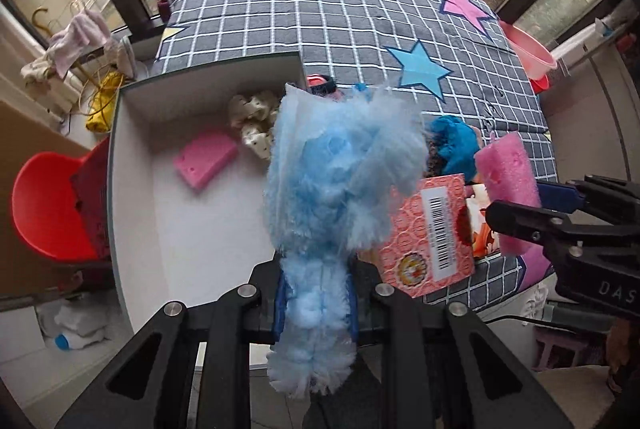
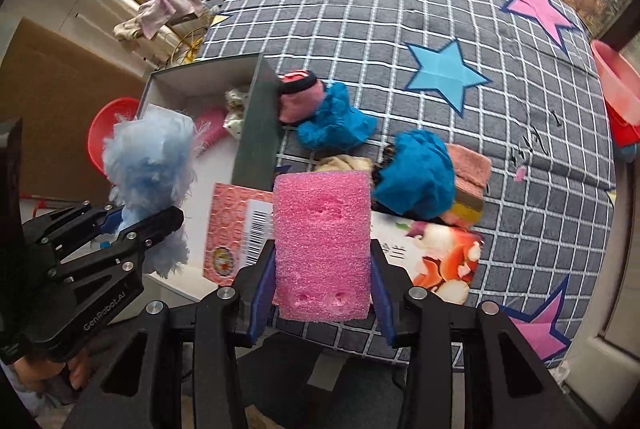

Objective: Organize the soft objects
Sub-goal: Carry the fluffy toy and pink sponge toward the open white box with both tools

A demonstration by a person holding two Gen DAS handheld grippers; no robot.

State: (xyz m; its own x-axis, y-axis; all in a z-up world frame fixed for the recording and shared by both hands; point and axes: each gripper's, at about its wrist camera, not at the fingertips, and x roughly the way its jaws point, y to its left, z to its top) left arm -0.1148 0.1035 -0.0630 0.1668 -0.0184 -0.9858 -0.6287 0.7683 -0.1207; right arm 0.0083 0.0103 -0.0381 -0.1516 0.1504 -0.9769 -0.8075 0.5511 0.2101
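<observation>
Risk: the blue fluffy duster head (image 1: 340, 165) sheds or snags on the white box (image 1: 132, 165) wall if lowered off-centre. The pink sponge (image 2: 322, 245) may spring free on release. Left claw (image 1: 316, 303) is clamped on the duster head over the box; right claw (image 2: 322, 269) grips the sponge above the checked bed cover (image 2: 400, 9). Both point downward.

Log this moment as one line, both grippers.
left gripper: shut on blue duster | right gripper: shut on pink sponge | box: not reached
</observation>
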